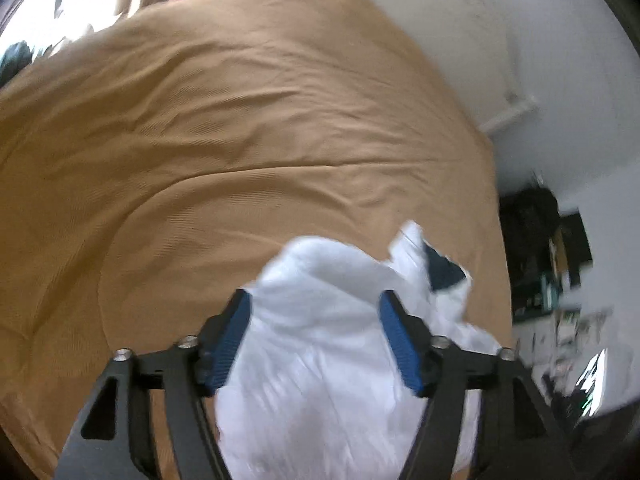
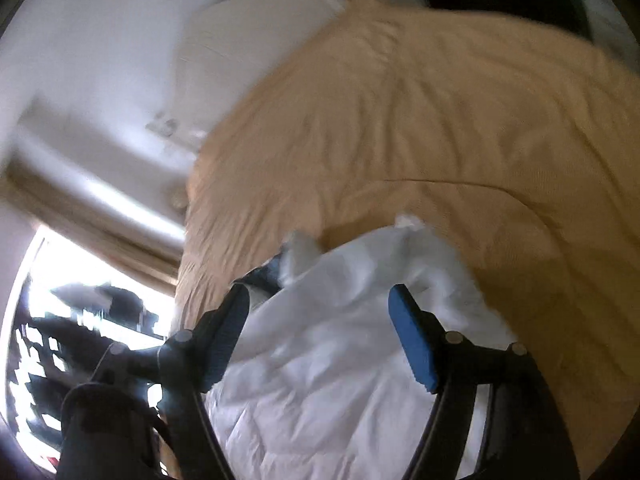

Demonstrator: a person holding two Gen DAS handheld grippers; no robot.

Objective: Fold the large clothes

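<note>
Both tools stand with jaws apart, left tool (image 1: 316, 336) and right tool (image 2: 320, 332), over the white garment (image 1: 320, 360) lying bunched on the tan bedspread (image 1: 200, 140) (pictures blurred). Seemingly between folds; next, each must pinch a fresh edge.

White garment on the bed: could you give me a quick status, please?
Left gripper, right gripper open. White garment loose on tan bedspread. Nothing in the way.
</note>
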